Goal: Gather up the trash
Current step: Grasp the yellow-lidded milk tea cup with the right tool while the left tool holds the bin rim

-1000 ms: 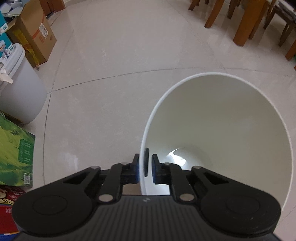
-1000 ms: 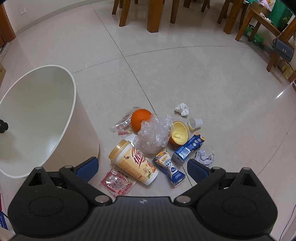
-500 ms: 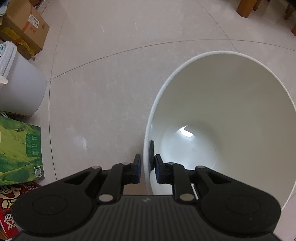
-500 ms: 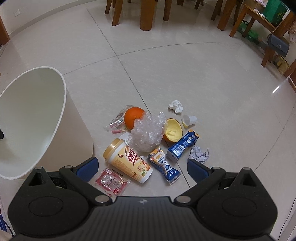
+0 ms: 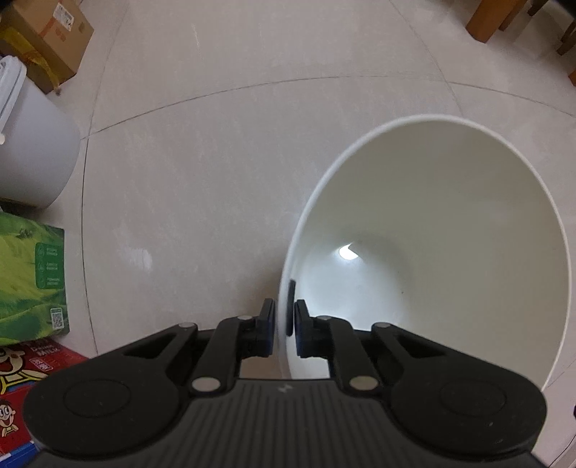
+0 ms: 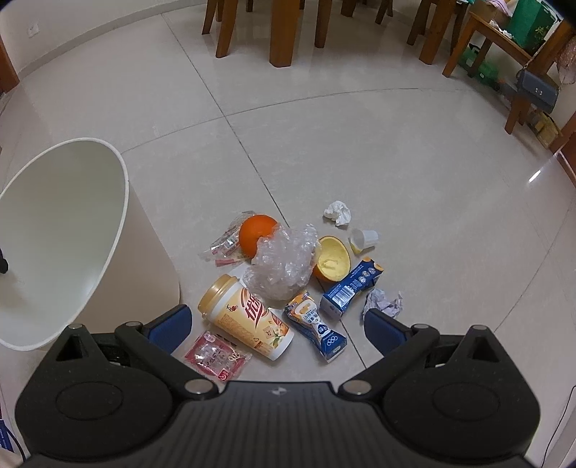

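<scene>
My left gripper (image 5: 284, 324) is shut on the near rim of the white bin (image 5: 450, 201), which shows nothing inside; the bin (image 6: 64, 223) stands at the left in the right wrist view. My right gripper (image 6: 275, 324) hangs open above a pile of trash on the floor. The pile holds a yellow milk-tea cup (image 6: 244, 316) lying on its side, a red wrapper (image 6: 216, 356), a blue pouch (image 6: 316, 324), a blue carton (image 6: 351, 288), crumpled plastic film (image 6: 284, 266), an orange (image 6: 255, 234), an orange peel half (image 6: 333, 257), a small white cup (image 6: 363, 239) and paper wads (image 6: 338, 212).
A grey lidded bucket (image 5: 32, 158), a cardboard box (image 5: 46, 39) and green and red cartons (image 5: 28, 273) stand to the left. Wooden table and chair legs (image 6: 280, 32) rise at the back; a side table with bags (image 6: 522, 61) is at the right.
The left gripper has pulled back and up with the bin rim still pinched, so the bin looks smaller. The right gripper has drifted slightly; the trash pile lies as before.
</scene>
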`<state>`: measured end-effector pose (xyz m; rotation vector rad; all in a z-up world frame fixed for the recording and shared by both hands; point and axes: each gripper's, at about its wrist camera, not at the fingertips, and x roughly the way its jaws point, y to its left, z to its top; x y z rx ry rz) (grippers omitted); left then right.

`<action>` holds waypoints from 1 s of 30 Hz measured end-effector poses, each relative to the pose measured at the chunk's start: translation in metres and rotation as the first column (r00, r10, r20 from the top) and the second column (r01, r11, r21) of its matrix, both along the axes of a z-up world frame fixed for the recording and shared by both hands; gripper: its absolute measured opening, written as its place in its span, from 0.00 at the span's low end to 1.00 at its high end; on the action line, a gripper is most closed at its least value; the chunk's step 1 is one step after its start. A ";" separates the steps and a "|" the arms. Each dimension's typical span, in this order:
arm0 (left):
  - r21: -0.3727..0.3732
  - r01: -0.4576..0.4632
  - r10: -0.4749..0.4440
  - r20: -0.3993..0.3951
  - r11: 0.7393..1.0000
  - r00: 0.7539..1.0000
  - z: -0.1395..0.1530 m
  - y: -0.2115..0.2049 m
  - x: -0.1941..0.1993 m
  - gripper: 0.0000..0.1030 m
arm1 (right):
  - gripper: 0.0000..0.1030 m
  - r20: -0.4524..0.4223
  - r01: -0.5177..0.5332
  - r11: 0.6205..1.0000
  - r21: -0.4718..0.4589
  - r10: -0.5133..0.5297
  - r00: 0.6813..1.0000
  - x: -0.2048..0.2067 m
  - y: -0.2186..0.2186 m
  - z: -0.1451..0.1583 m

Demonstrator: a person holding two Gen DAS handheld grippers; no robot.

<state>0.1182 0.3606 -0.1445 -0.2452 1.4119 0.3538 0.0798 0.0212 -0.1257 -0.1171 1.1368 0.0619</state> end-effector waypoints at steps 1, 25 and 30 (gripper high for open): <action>0.002 0.007 -0.007 0.005 1.000 1.000 0.001 0.000 0.000 0.09 | 1.00 -0.003 0.001 1.000 -0.006 -0.001 1.000 0.000 0.000 -0.002; 0.033 0.053 -0.054 0.033 0.998 0.998 0.000 -0.008 0.001 0.07 | 1.00 -0.059 0.052 0.999 -0.018 -0.053 0.997 -0.001 -0.015 -0.028; 0.045 0.065 -0.067 0.034 0.997 0.997 -0.001 -0.010 0.004 0.07 | 1.00 -0.081 0.073 0.997 -0.040 -0.076 0.994 0.002 -0.021 -0.033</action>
